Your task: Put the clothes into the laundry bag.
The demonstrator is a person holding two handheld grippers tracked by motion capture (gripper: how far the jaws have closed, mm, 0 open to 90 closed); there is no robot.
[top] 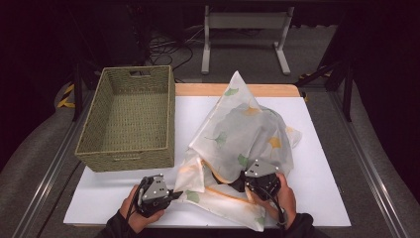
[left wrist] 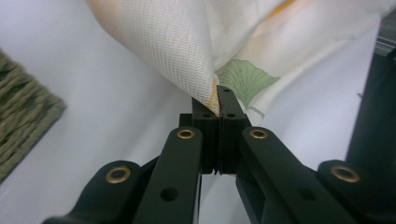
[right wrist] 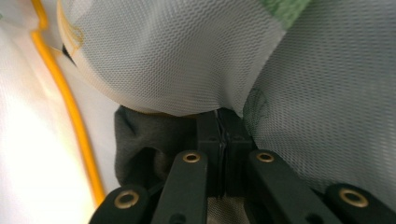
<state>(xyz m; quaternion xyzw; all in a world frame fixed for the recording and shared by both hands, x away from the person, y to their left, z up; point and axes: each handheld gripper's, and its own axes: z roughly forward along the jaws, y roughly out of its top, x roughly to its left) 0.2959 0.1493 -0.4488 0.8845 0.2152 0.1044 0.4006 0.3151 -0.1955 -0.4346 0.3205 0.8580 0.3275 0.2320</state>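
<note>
I see a sheer white mesh cloth (top: 242, 134) printed with green and yellow ginkgo leaves, edged in orange, beside an olive-green woven basket (top: 130, 119) on my white tabletop (top: 322, 163); black jaws.

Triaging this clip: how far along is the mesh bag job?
Done: both grips look set. The left gripper is shut on the mesh bag at an edge; the right gripper is shut on its fabric nearer the middle. In hand: the bag is bunched on the white table, a dark item inside. Left: the woven basket holds nothing yet.
</note>
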